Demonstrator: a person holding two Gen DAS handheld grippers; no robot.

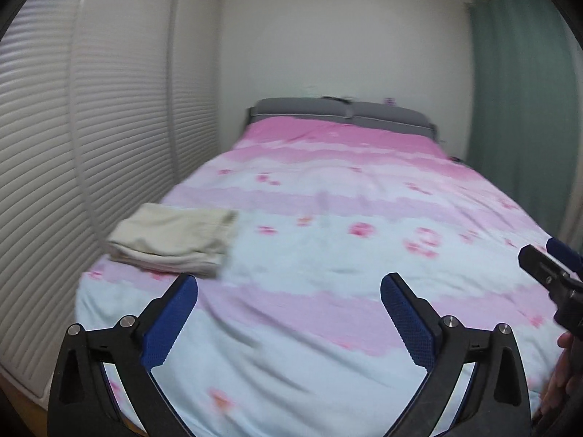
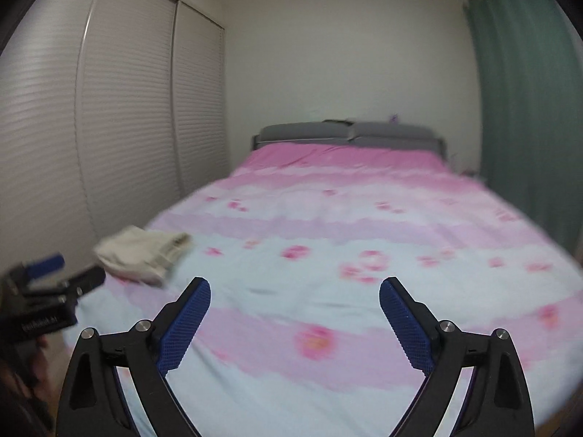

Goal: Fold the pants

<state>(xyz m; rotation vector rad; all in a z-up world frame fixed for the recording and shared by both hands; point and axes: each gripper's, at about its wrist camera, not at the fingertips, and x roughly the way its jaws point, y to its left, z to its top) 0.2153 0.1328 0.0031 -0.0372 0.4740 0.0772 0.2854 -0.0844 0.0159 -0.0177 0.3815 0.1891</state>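
Note:
Cream pants (image 1: 173, 240) lie folded in a flat stack near the left edge of the bed; they also show in the right wrist view (image 2: 140, 256). My left gripper (image 1: 289, 284) is open and empty, held above the foot of the bed, right of the pants. My right gripper (image 2: 295, 287) is open and empty, further right over the bed. Each gripper shows at the edge of the other's view: the right gripper (image 1: 546, 266) and the left gripper (image 2: 69, 273). Both views are motion-blurred.
The bed (image 1: 364, 255) has a pink, white and pale blue flowered cover and a grey headboard (image 1: 342, 111). White slatted wardrobe doors (image 1: 91, 138) run along the left side. A green curtain (image 1: 521, 109) hangs at the right.

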